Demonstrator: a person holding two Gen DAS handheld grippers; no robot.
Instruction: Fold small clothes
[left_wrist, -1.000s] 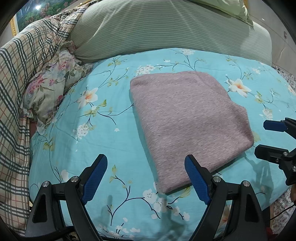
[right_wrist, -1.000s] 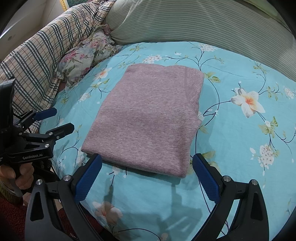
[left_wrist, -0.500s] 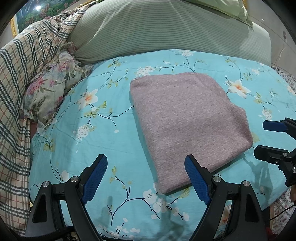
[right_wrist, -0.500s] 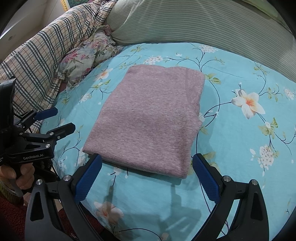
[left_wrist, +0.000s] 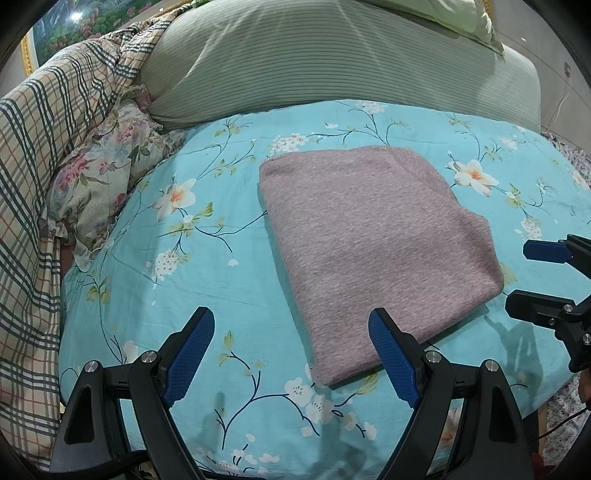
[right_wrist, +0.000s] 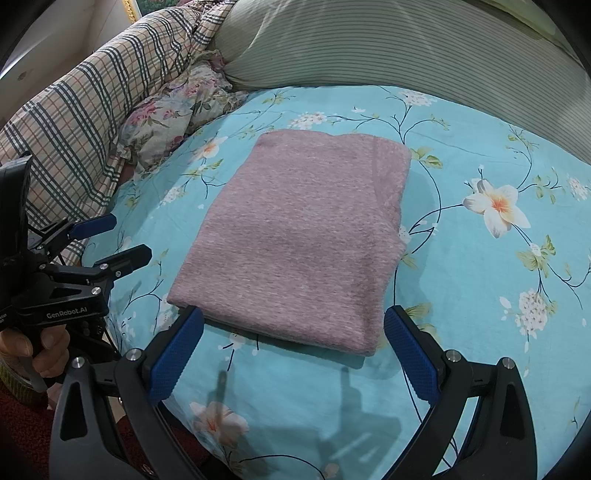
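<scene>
Two grippers hover released above the bed, neither touching cloth. At the far left a plaid quilt (left_wrist: 44, 155) meets a floral pillow (left_wrist: 99, 184). Low in the left wrist view, the left gripper (left_wrist: 291, 354) gapes wide. Centre frame, the folded pink garment (left_wrist: 373, 236) lies flat on the turquoise flowered sheet (left_wrist: 207, 266). At right edge, the right gripper (left_wrist: 517, 275) stands parted just beside the garment.

A folded garment (right_wrist: 295, 240) is seen lying flat on the bed (right_wrist: 480, 295), near its front edge. The right gripper (right_wrist: 293, 350) is held over that edge, jaws apart, empty.
</scene>
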